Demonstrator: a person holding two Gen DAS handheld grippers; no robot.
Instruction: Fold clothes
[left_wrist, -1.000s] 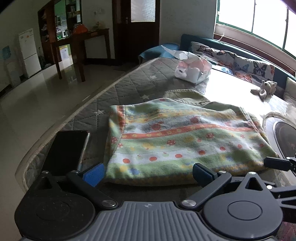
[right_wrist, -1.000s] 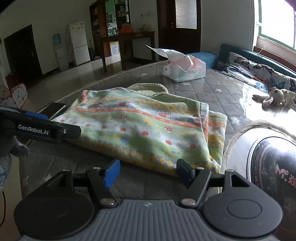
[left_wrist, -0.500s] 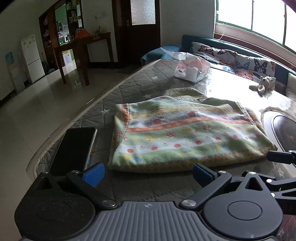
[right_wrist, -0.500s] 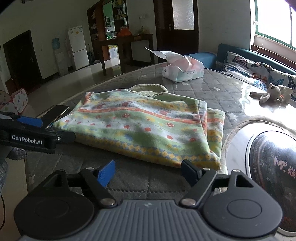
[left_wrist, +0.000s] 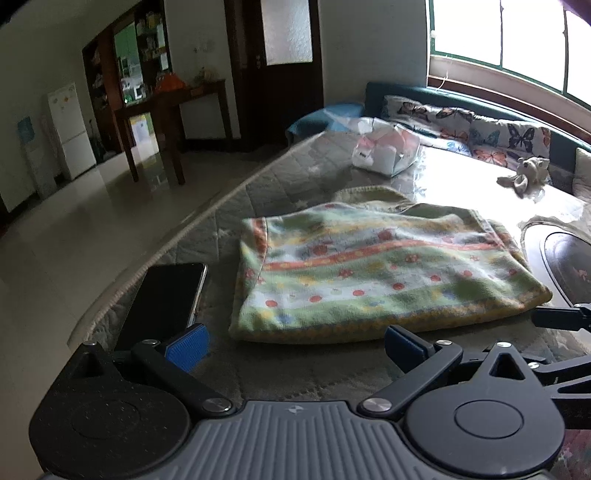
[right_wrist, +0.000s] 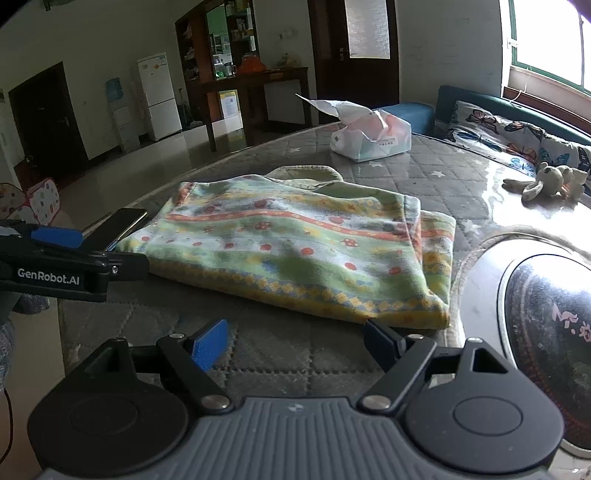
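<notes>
A folded fleece garment (left_wrist: 369, 273) (right_wrist: 295, 251), green with orange stripes and red dots, lies flat on the quilted table cover (left_wrist: 295, 177), a pale collar showing at its far edge. My left gripper (left_wrist: 295, 343) is open and empty, hovering just short of the garment's near edge. My right gripper (right_wrist: 295, 341) is also open and empty, near the garment's front right corner. In the right wrist view the left gripper's finger (right_wrist: 55, 258) reaches in from the left. The right gripper's fingertip (left_wrist: 561, 317) shows at the right of the left wrist view.
A black phone (left_wrist: 166, 299) (right_wrist: 118, 225) lies by the table's left edge, close to the garment. Farther back sit a white tissue bag (left_wrist: 384, 151) (right_wrist: 369, 136) and a small plush toy (left_wrist: 524, 173) (right_wrist: 546, 181). A dark round glossy disc (right_wrist: 546, 332) sits at the right.
Both grippers have drawn back a little from the garment, which now lies farther from the fingertips. The right gripper's jaws stand slightly wider. The garment has not moved.
</notes>
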